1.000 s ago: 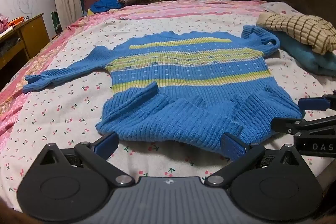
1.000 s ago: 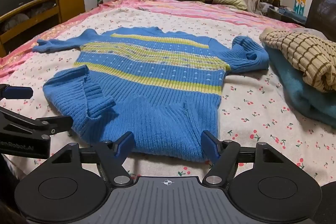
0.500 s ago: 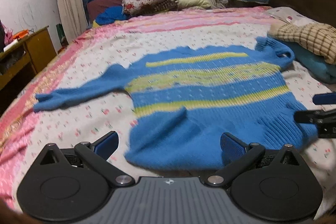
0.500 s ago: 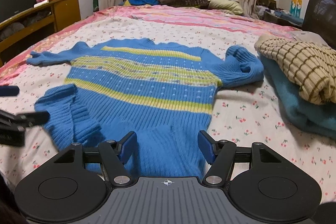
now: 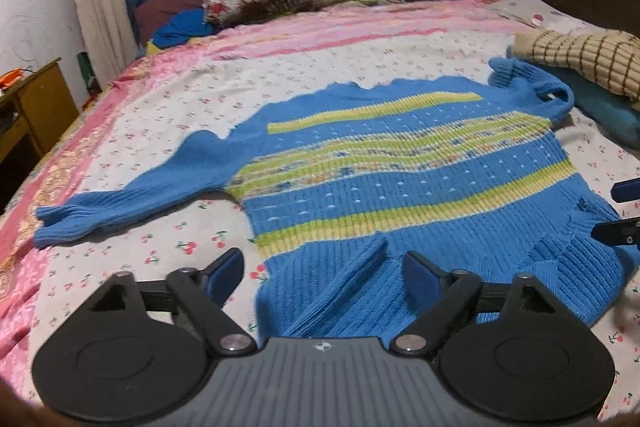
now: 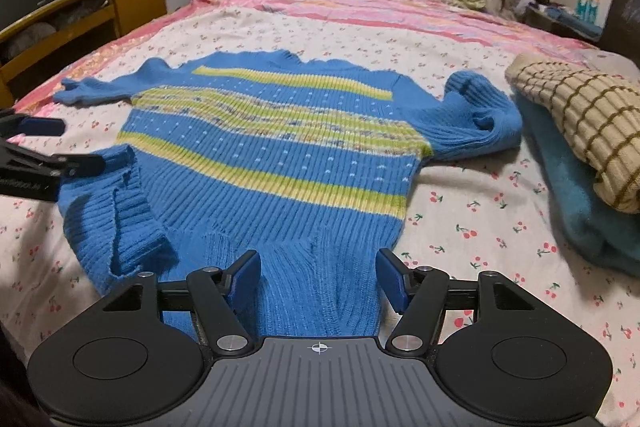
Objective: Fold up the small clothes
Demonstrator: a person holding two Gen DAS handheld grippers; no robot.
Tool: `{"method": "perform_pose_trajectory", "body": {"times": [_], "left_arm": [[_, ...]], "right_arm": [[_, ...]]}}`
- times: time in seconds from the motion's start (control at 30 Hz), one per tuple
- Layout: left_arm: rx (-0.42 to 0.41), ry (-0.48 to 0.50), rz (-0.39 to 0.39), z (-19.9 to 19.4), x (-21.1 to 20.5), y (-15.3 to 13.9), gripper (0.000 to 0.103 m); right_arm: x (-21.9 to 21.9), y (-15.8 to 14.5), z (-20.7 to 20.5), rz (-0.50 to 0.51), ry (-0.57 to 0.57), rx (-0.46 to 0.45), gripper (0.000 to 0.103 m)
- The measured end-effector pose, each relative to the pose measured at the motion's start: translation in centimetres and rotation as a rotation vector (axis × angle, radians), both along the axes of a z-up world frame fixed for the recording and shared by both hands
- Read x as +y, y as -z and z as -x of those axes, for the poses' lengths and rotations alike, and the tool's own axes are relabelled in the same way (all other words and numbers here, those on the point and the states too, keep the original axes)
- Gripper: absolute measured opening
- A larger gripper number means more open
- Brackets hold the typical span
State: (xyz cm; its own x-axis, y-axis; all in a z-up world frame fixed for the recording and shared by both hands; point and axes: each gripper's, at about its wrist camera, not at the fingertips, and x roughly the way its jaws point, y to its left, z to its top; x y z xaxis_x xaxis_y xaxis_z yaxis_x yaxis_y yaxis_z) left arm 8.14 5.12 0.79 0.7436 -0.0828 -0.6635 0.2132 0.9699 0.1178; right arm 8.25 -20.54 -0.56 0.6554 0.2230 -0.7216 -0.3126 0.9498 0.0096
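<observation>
The blue ribbed sweater with yellow-green stripes (image 6: 272, 155) lay spread on the cherry-print bedsheet (image 6: 472, 211), its hem toward the cameras and its neckline toward the far end of the bed. One sleeve (image 5: 132, 203) stretched out flat to the left, while the other sleeve (image 6: 476, 123) sat bunched in a loop at the right shoulder, just beside the checked cream garment (image 6: 580, 131) piled on a teal one (image 6: 568, 211). The left gripper (image 5: 323, 277) hovered with its jaws wide over the hem's left corner, where the knit had rucked into a raised ridge; the right gripper (image 6: 319, 281) also stood wide, straddling the middle of the hem without clamping it. The sweater looked soft, thick and limp, fairly light but stretchy, so it would probably sag and drag on the sheet when lifted instead of holding any shape. The ribbed hem band and the sleeve cuffs seemed the firmest places to pinch, and a deep bite through both layers would likely hold better than a shallow one. No container showed near the sweater; an open wooden shelf unit (image 6: 80, 23) stood beside the bed, its contents too dim to name.
</observation>
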Motion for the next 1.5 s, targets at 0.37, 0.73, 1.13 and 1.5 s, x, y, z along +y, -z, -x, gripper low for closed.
{"method": "perform_pose_trajectory", "body": {"times": [0.37, 0.73, 1.13, 1.5], "left_arm": [[0.108, 0.058, 0.135, -1.2, 1.4, 1.1, 0.012], [0.09, 0.07, 0.283, 3.9, 4.8, -1.9, 0.011], [0.107, 0.01, 0.312, 10.6, 8.8, -2.6, 0.01], [0.077, 0.013, 0.317, 12.0, 9.8, -4.2, 0.011]], "right_arm": [[0.4, 0.7, -1.7, -0.067, -0.109, 0.126, 0.014], [-1.0, -3.7, 2.2, -0.116, -0.206, 0.133, 0.006], [-2.8, -5.8, 7.4, 0.048, -0.302, 0.151, 0.006], [-2.6, -6.5, 8.3, 0.095, -0.367, 0.124, 0.012]]}}
